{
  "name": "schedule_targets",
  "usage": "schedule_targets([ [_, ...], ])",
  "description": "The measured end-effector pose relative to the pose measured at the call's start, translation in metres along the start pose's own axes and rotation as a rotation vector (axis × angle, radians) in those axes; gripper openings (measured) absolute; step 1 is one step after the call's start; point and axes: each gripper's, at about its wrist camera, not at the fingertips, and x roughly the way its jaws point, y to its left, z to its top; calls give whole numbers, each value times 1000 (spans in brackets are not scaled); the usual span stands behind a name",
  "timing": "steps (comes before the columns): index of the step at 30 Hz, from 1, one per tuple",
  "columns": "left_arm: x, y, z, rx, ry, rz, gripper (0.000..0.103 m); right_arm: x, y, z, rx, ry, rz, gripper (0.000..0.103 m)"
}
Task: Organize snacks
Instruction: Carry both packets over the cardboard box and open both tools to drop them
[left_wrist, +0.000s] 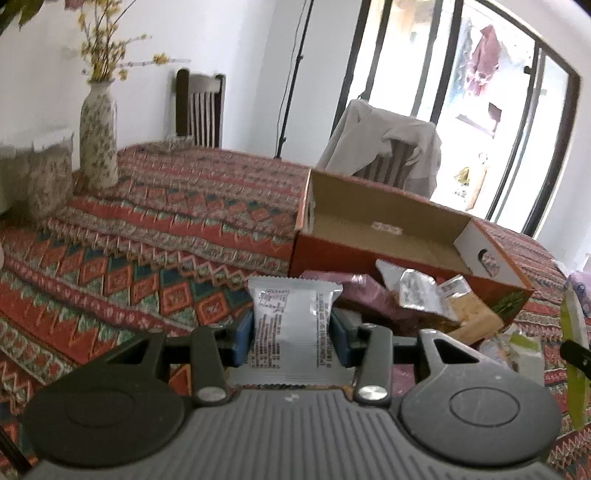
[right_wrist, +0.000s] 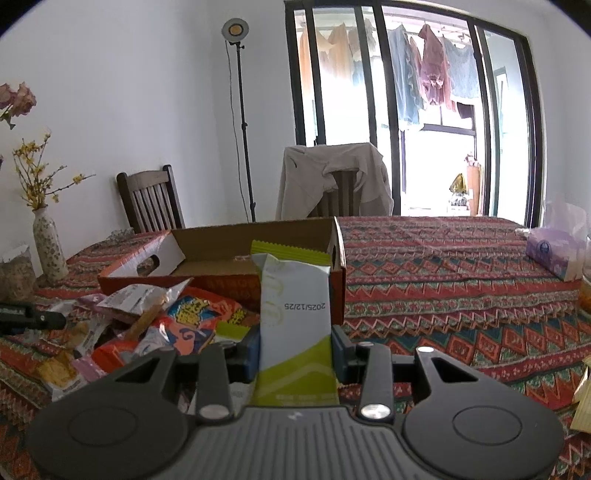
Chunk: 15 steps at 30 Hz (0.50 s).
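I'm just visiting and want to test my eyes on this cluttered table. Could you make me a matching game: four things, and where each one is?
Things:
1. silver-white packet
2. green-and-white packet
3. cardboard box
4. floral vase

Places:
A. open, behind the snack pile
B. gripped in the right tongs
C. far left of the table, holding yellow flowers
D. gripped in the left tongs

Pairs: 1-D, 2-B, 3-A, 4-C

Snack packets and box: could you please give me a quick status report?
Left gripper shut on white packet. Right gripper shut on green-and-white packet. Cardboard box open, looks empty. Loose snack pile in front of box.
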Motion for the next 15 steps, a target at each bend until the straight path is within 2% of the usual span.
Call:
schedule_targets([
  [9,-14,-20,24,49,-88,-51,44,4,3,24,-24,-63,6,37],
  [15,-6,-43,46,87,-120,-82,44,16,8,47,-53,-111,17,37],
])
